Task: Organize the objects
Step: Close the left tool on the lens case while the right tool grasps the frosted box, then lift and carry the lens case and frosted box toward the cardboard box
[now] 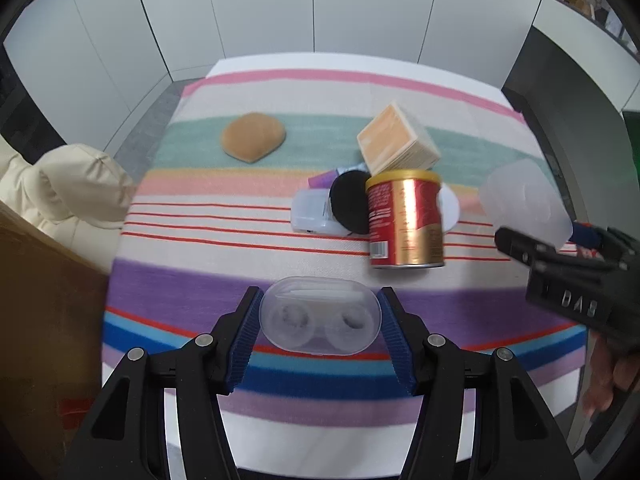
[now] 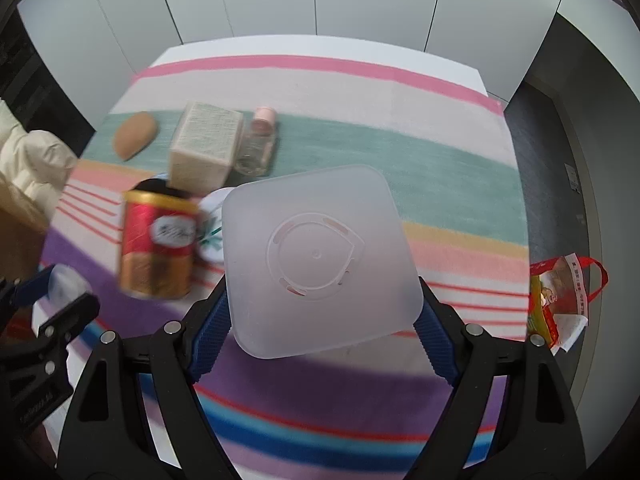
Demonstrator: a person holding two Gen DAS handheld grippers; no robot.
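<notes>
White cupboard panels (image 1: 260, 8) stand behind a table spread with a striped cloth (image 1: 248, 268) in pink, teal, peach, purple and blue bands with thin red lines. Over the purple band the left gripper (image 1: 319, 322) pinches a small clear oval case (image 1: 319, 315) between its blue ribbed pads, and two round wells show through the plastic. To its right, the right gripper (image 2: 322, 326) clamps a frosted square container (image 2: 320, 258) by its sides, tipped so its underside faces the camera, a moulded ring at its centre. On the cloth sit a red and gold tin (image 1: 405, 218) with a barcode and an oval label whose script is too blurred to read, a tan box (image 1: 396, 140) printed with fine text I cannot make out, a black round pad (image 1: 349, 200), a clear flat box (image 1: 310, 210), a brown teardrop sponge (image 1: 253, 136) and a pink-capped bottle (image 2: 258, 142). Raised letters on the right gripper's body look like "DAS". A red-handled printed bag (image 2: 560, 300) lies off the table's right side.
</notes>
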